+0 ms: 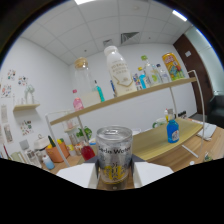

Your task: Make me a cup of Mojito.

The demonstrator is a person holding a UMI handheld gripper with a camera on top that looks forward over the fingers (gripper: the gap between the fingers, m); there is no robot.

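Observation:
A silver and yellow soda water can [114, 156] stands upright between my two white fingers [76, 175], which press on its left and right sides. My gripper [114, 174] is shut on the can. The can's base and the lower part of the fingers are hidden by a dark area. The whole scene beyond the can looks tilted.
Beyond the can lies a wooden table [150, 141] with a blue bottle [172, 131], a red cup [88, 152] and an orange pot [56, 150]. Above it, a shelf [125, 97] carries a white bottle [117, 70], a glass jar [82, 75], a yellow tin [172, 65] and several small bottles.

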